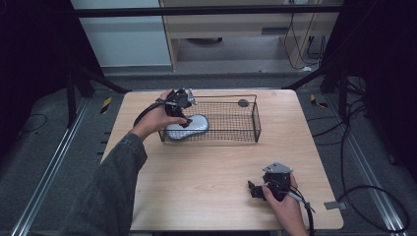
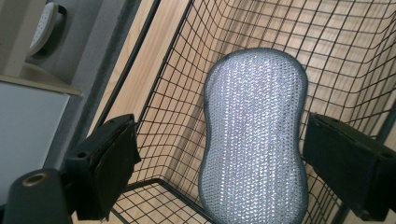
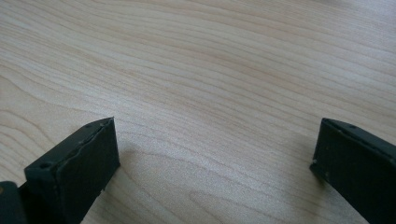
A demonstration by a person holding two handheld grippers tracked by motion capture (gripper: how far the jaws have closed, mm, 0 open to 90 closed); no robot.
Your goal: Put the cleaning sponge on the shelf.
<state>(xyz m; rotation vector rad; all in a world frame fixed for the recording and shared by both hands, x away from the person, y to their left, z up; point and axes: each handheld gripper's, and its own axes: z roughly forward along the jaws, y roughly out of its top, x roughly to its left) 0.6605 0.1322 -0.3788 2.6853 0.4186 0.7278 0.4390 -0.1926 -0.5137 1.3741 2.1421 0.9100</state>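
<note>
Left claw (image 1: pixel 183 114) is hovering over the left end of the black wire-mesh basket (image 1: pixel 231 129), jaws spread wide apart, gripping nothing. Silvery-grey peanut-shaped mesh scrubbing pad (image 1: pixel 187 126) is lying inside the basket at that left end; in the left gripper view the pad (image 2: pixel 254 135) is sitting btwn the two jaws w/ gaps on both sides, resting against the basket floor and near wall (image 2: pixel 173 93). Basket is standing on the light wooden desk (image 1: pixel 206 172), toward the far edge. Right claw (image 1: pixel 256 189) is resting low over the desk near the front right, well apart from the basket, jaws also apart, bare wood grain (image 3: pixel 210 93) btwn them.
</note>
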